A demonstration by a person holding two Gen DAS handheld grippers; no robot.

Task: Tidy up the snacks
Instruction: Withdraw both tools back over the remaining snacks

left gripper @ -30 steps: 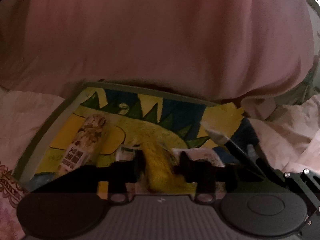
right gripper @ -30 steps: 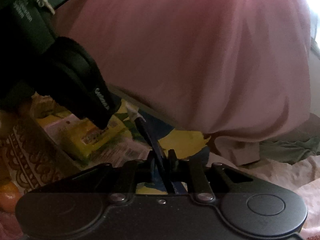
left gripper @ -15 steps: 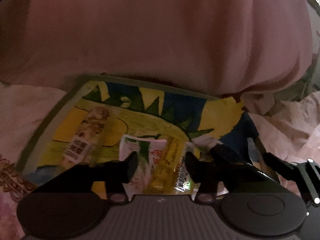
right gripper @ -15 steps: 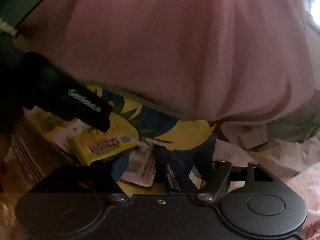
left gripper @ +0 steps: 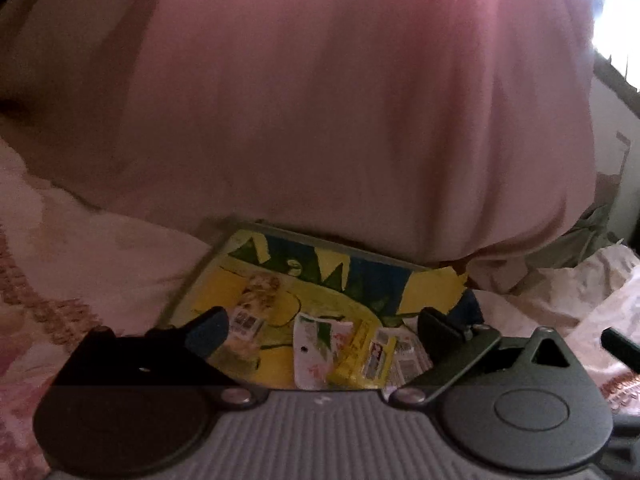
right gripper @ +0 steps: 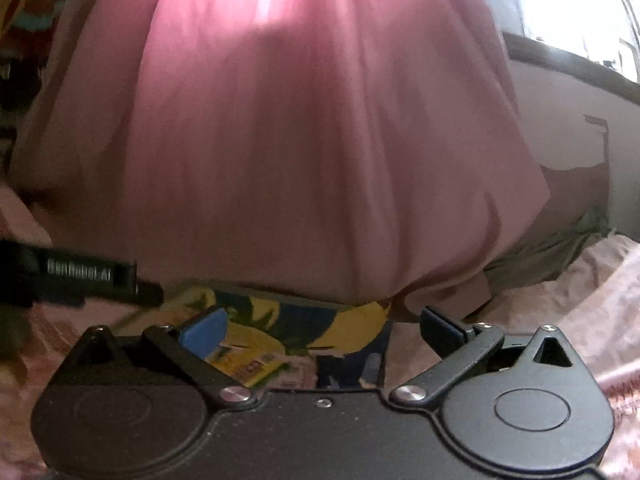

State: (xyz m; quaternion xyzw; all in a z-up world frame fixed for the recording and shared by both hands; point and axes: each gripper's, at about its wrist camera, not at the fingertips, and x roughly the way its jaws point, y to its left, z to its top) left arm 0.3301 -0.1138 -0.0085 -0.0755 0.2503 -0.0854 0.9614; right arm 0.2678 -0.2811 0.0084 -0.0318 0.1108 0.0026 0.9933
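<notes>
A flat tray (left gripper: 240, 240) with a yellow, blue and green picture lies on the bed. On it lie a long beige snack pack (left gripper: 252, 308), a white pack (left gripper: 316, 344), a yellow pack (left gripper: 360, 356) and small white packs (left gripper: 404, 356). My left gripper (left gripper: 320, 328) is open and empty, raised above the tray. My right gripper (right gripper: 320, 328) is open and empty too; the tray (right gripper: 352, 320), the yellow pack (right gripper: 260, 368) and a dark blue pack (right gripper: 344, 372) show between its fingers.
The person's pink garment (left gripper: 320, 100) fills the space behind the tray. Pale patterned bedding (left gripper: 60, 272) surrounds the tray. The left gripper's finger (right gripper: 92, 276) shows at the left of the right wrist view. A bright window (right gripper: 580, 8) is at the upper right.
Both grippers let go: the left released the yellow pack, the right the dark blue pack. Both opened wide and pulled back from the tray.
</notes>
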